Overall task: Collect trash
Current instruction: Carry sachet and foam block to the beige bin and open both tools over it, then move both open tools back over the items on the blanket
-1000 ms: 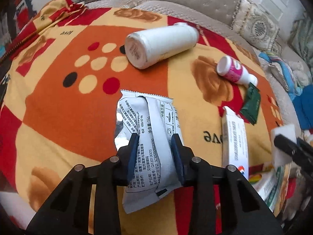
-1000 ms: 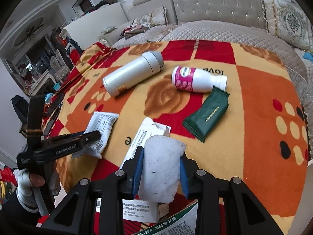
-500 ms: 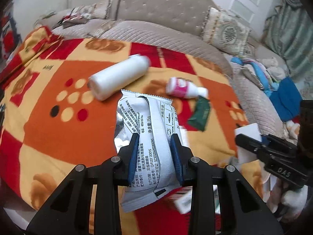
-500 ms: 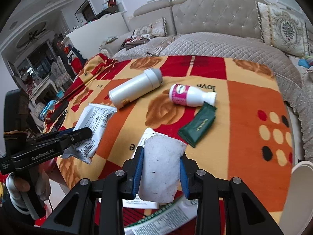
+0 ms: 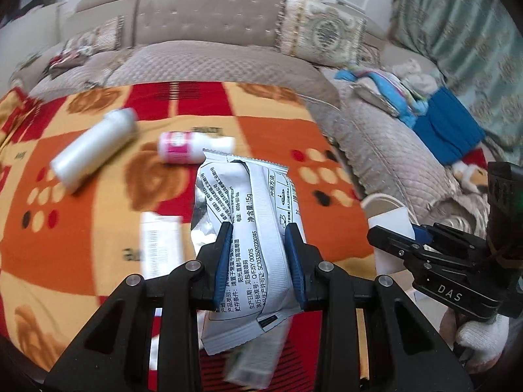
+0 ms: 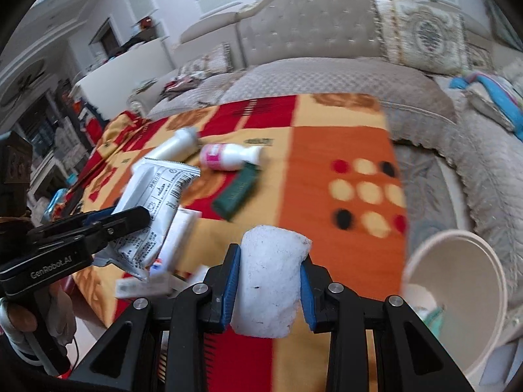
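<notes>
my left gripper [image 5: 260,258] pinching a silver printed sachet [image 5: 243,228], my right gripper [image 6: 269,281] pinching a white tissue wad [image 6: 269,277], white bin [image 6: 457,297] right of those fingers, pink-labelled bottle [image 6: 228,156] lying beyond

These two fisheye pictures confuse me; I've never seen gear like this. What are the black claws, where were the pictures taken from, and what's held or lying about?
No robot here: a person holds a two-finger claw in each hand, with a camera on each looking along its fingers. In the left camera's picture, the left gripper is shut on a silver wrapper. In the right camera's, the right gripper is shut on a white wad. On the patterned blanket lie a white bottle, a pink-labelled bottle, a green packet and a white box. A white bin stands at the right.
</notes>
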`<state>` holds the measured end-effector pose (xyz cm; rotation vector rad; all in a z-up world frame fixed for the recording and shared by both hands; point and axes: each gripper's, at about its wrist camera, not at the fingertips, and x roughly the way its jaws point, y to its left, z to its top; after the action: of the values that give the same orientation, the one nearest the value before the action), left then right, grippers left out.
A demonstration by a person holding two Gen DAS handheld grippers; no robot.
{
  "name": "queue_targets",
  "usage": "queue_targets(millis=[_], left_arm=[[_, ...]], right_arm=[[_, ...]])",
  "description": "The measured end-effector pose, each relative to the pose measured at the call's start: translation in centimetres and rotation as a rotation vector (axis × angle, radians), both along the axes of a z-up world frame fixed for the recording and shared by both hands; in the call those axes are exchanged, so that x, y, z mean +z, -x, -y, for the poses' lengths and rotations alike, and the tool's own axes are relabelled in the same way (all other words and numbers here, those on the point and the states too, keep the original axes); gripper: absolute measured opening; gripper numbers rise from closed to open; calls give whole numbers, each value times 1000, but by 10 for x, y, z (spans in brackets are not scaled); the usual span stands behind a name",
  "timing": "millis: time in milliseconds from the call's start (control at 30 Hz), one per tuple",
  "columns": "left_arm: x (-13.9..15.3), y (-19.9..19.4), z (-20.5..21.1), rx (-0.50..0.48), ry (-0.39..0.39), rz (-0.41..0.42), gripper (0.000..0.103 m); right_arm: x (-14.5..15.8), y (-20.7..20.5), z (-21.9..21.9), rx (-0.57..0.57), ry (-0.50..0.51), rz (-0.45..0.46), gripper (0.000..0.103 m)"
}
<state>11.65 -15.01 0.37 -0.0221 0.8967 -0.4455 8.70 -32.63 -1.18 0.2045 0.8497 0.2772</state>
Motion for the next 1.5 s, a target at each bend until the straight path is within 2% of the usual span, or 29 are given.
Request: queue_targets(millis=[367, 533, 867, 1000, 1100, 1133, 1167, 1233, 1267, 1500], left_arm=[[-3, 20, 106, -140, -42, 20, 30], [-15, 23, 144, -183, -57, -2, 30], [-34, 31, 196, -246, -85, -18, 30], [-41, 30, 208, -261, -81, -30, 31], [-44, 28, 214, -281, -50, -42, 35], [-45, 27, 215, -287, -41, -46, 36], [-46, 27, 217, -301, -29, -50, 37], [-47, 27, 220, -318, -20, -55, 49], [-48, 27, 220, -320, -15, -57, 54], [-46, 31, 219, -315, -20, -48, 54]], right_arm=[[-23, 39, 107, -192, 30, -44, 32], [-40, 50, 146, -263, 27, -76, 32], [-75, 64, 192, -358, 13, -139, 32], [-84, 62, 201, -377, 11, -154, 32], [-92, 60, 207, -394, -4, -163, 32], [-94, 60, 209, -400, -13, -165, 42], [-96, 60, 213, -414, -25, -166, 57], [-97, 62, 217, -437, -44, -160, 66], [-97, 62, 218, -443, -51, -159, 66], [-100, 67, 224, -453, -69, -173, 66]])
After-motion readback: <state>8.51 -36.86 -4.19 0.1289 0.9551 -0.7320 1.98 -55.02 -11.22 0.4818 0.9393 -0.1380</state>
